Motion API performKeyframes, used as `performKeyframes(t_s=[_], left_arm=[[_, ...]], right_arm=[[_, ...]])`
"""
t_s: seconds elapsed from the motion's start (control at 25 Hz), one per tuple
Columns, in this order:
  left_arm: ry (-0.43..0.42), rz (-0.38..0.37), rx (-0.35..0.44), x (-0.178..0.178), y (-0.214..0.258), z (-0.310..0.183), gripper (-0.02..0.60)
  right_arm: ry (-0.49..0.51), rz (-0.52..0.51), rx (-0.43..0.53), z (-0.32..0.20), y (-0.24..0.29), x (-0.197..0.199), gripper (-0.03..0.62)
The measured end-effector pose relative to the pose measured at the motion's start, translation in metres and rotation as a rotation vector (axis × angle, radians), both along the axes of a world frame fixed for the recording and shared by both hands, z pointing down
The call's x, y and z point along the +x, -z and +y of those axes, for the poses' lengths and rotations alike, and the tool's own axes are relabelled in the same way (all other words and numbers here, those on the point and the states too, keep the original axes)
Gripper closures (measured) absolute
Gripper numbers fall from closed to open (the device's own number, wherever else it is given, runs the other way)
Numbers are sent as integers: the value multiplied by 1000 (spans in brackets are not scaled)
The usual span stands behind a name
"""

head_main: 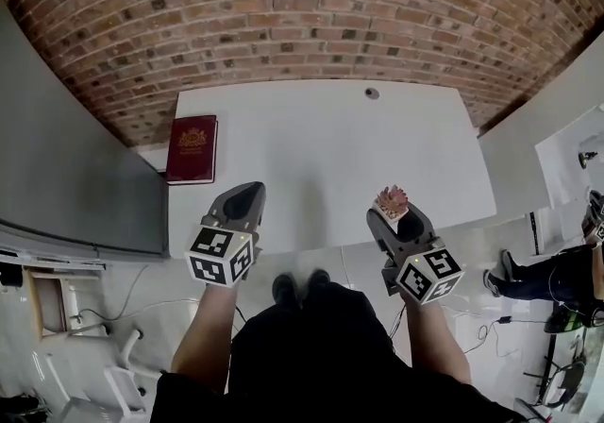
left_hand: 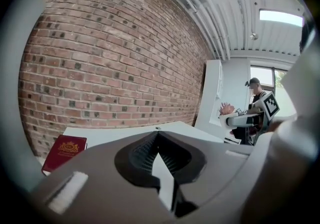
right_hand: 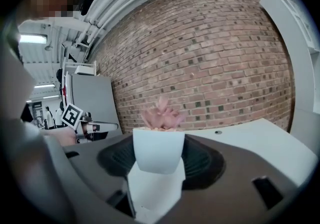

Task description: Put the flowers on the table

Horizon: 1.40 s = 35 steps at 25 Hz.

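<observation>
Right gripper (right_hand: pixel 157 160), seen along its own jaws: we find them clamped on the sides of a small white pot (right_hand: pixel 157 149), which stands upright with the pink flowers (right_hand: pixel 161 114) rising above its rim. In the head view the load hangs at the near edge of the white table (head_main: pixel 321 143), and we cannot tell whether it is over the top or just short of it. The left gripper (head_main: pixel 242 200) has its jaws together on nothing and hovers beside the same edge. We judge the main hazard to be placement: a pot set down at the rim could tip off towards the floor, so the carry should reach well onto the bare top. A second hazard is the grip, since the pot narrows downwards and smooth tapered walls may slide up or rotate between the jaws if the gripper tilts. A third is release from height, which would let the pot bounce or topple. The red book (head_main: pixel 192 148) lies well apart on the left and poses no obstacle.
</observation>
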<state>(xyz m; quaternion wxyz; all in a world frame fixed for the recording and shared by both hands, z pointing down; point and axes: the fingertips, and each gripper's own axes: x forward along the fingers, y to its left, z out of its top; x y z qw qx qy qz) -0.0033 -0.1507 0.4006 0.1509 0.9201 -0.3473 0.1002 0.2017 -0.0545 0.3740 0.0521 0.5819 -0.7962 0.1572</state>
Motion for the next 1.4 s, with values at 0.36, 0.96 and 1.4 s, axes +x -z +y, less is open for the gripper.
performKeyframes(t_s=[0.36,0.96,1.4], left_arm=[[94,15,-106,-17,-51,-34,571],[134,-36,-198,10,-111,-82,571],[214,-56,-258,-11,-146,-86,571]], right_arm=[[119,6,-80,-82,-44,-25,356],[420,96,-200,-215,-165,-69,356],[469,193,-195,-269,-242,-102,355]])
